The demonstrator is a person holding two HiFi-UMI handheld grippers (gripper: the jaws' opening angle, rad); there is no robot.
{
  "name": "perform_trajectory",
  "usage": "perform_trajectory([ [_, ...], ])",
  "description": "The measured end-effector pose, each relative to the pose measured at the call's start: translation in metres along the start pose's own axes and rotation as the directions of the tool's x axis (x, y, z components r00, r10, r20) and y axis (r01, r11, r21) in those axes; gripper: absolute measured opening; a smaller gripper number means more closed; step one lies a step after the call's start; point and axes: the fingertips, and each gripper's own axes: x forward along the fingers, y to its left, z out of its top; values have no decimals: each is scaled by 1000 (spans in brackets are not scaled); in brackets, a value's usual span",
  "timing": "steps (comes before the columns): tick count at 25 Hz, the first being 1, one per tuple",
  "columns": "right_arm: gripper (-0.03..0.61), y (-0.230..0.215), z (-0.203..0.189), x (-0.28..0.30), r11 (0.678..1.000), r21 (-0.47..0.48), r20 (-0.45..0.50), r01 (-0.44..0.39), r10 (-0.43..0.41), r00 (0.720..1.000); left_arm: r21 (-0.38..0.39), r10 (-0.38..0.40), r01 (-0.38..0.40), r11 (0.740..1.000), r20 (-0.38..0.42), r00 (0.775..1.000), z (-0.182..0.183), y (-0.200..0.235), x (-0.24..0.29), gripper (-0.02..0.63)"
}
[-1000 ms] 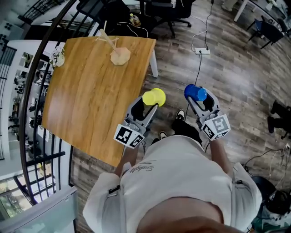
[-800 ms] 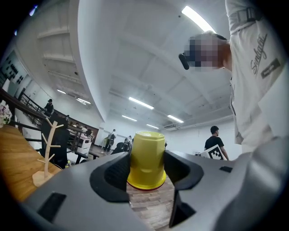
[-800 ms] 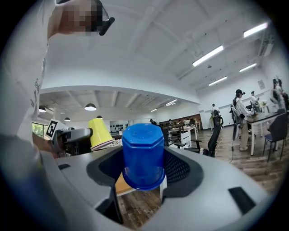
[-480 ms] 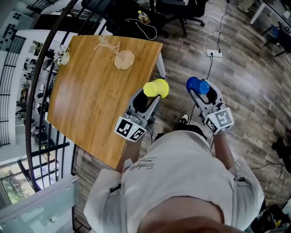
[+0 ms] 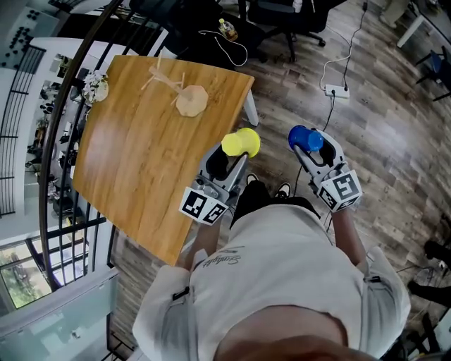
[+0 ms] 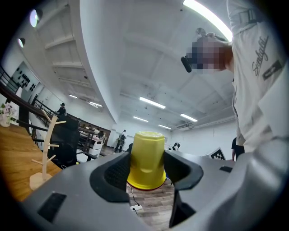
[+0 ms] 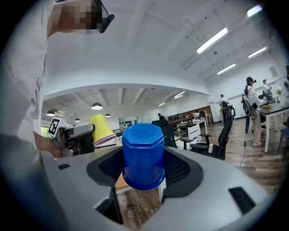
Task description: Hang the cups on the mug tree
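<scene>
My left gripper (image 5: 232,151) is shut on a yellow cup (image 5: 240,142) that stands upside down between the jaws (image 6: 145,159), held just off the wooden table's near corner. A blue cup (image 5: 304,139), also upside down (image 7: 143,155), is clamped in my right gripper (image 5: 313,149) over the floor to the right. The wooden mug tree (image 5: 182,95) with its round base stands at the table's far side; it shows in the left gripper view as a bare branched post (image 6: 45,151). No cup hangs on it.
The wooden table (image 5: 134,169) fills the left of the head view, with a black railing (image 5: 56,141) along its left edge. Office chairs (image 5: 282,21) and a power strip (image 5: 337,91) with cable lie on the wood floor beyond. A small plant (image 5: 94,87) sits at the table's far left.
Both grippers with their cups have shifted forward toward the table's right side as the person walked; the table now appears closer and a little lower in the head view.
</scene>
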Motion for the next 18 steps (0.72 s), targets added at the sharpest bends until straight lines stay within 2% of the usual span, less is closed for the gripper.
perform_trajectory([
  [5, 250, -12, 7, 28, 1000, -10, -10, -16, 16, 1000, -21, 13, -13, 1000, -6, 1000, -3, 30, 21, 239],
  [9, 250, -29, 18, 53, 1000, -20, -18, 3, -3, 1000, -24, -15, 15, 1000, -4, 1000, 4, 56, 47, 239],
  [14, 252, -47, 35, 97, 998, -60, -48, -22, 19, 999, 48, -34, 33, 998, 24, 999, 22, 96, 87, 239],
  [18, 250, -48, 54, 139, 995, -80, -20, -53, 52, 998, 59, -25, 22, 998, 55, 998, 28, 127, 97, 239],
])
